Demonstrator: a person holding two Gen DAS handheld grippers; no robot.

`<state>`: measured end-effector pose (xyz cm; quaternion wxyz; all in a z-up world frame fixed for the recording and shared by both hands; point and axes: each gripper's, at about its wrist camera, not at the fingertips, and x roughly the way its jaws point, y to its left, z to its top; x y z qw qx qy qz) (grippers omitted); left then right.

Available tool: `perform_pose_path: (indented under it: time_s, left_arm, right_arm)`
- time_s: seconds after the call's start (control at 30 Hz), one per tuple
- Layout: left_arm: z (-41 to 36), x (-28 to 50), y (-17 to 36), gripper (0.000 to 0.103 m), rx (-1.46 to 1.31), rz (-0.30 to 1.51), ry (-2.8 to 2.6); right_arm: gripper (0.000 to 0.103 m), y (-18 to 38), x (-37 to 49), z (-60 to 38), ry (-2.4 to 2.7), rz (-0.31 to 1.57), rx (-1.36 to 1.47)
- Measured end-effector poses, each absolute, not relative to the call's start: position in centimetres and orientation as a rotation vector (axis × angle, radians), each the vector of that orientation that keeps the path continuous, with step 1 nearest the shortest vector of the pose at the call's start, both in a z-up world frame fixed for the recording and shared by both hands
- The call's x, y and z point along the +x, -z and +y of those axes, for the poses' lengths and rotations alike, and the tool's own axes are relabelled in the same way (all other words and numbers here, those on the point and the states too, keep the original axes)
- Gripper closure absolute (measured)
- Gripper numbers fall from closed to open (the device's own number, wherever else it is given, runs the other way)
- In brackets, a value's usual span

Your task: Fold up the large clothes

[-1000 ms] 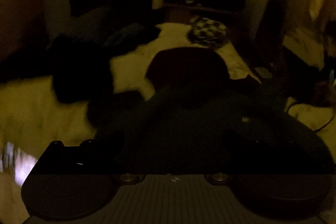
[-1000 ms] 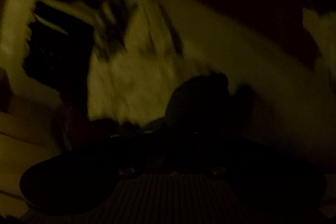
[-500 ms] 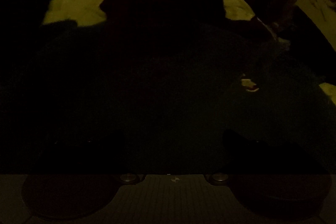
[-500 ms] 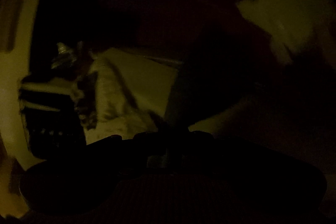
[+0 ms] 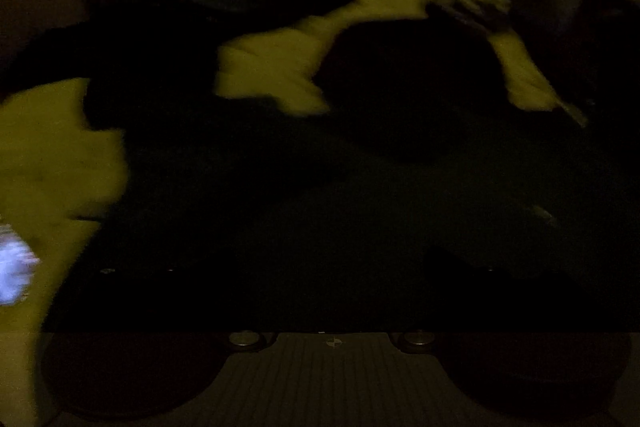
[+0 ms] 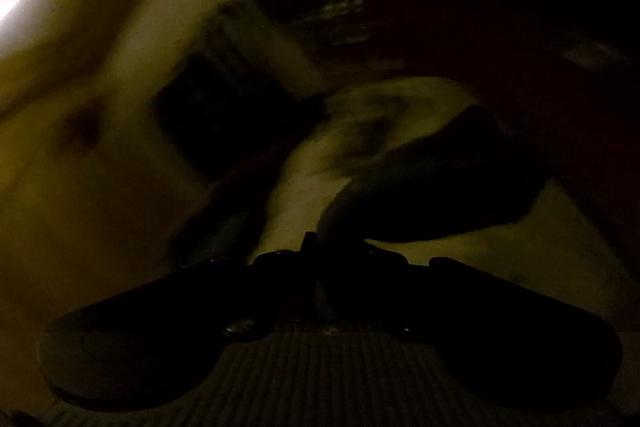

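Right gripper (image 6: 320,259) is pinched tight on a dark cloth (image 6: 420,187) over the pale bedsheet (image 6: 100,187). Left gripper (image 5: 332,267) too dark, can't tell tbh.

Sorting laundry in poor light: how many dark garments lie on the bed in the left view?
3: a big garment spread nearest, a second garment behind it at centre, a black heap far left on the bed. Darkness may hide more.

A large dark garment (image 5: 360,211) lies spread across the pale bed, bunched and rumpled, its colour lost in the dim light. One dark fold (image 6: 432,187) of it rises, pinched at its lower end.
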<state>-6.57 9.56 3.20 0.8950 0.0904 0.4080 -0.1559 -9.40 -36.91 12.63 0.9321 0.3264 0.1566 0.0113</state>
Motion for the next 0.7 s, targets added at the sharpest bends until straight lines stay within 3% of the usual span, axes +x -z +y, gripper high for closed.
perform_pose_path:
  time_s: [0.07, 0.13, 0.17, 0.2, 0.3, 0.37, 0.43, 0.57, 0.63, 0.7]
  left_arm:
    - [12.3, -6.2, -4.3, 0.0, 0.17, 0.811, 0.235]
    - [14.8, -5.8, -5.0, 0.0, 0.149, 0.794, 0.163]
    - [16.2, -5.8, -5.3, 0.0, 0.138, 0.792, 0.128]
    - [17.5, -5.7, -5.5, 0.0, 0.128, 0.794, 0.094]
    - [20.2, -5.6, -5.2, 0.0, 0.105, 0.809, 0.038]
    - [21.1, -5.2, -4.5, 0.0, 0.091, 0.825, 0.036]
    - [21.3, -4.8, -3.9, 0.0, 0.082, 0.844, 0.034]
    - [20.6, -4.4, -3.5, 0.0, 0.087, 0.843, 0.054]
    - [19.7, -4.2, -3.4, 0.0, 0.101, 0.826, 0.055]
    - [19.1, -3.7, -3.8, 0.0, 0.104, 0.81, 0.063]
  right_arm:
    - [0.082, -13.3, -5.9, -30.9, -0.313, 0.394, 0.567]
    - [0.066, -11.7, -2.9, -24.0, -0.504, 0.501, 0.463]
    - [0.042, -10.4, -2.0, -21.2, -0.527, 0.559, 0.404]
    - [0.029, -8.5, -1.0, -18.1, -0.515, 0.631, 0.322]
    - [0.039, -3.2, -0.4, -13.7, -0.507, 0.794, 0.17]
    - [0.041, -1.5, -1.1, -14.1, -0.479, 0.839, 0.191]
    - [0.04, -1.7, -2.1, -17.0, -0.427, 0.813, 0.31]
    - [0.029, -4.7, -3.9, -23.1, -0.306, 0.639, 0.496]
    - [0.029, -5.4, -4.5, -25.7, -0.213, 0.576, 0.506]
    - [0.036, -5.1, -5.2, -27.1, -0.171, 0.552, 0.515]
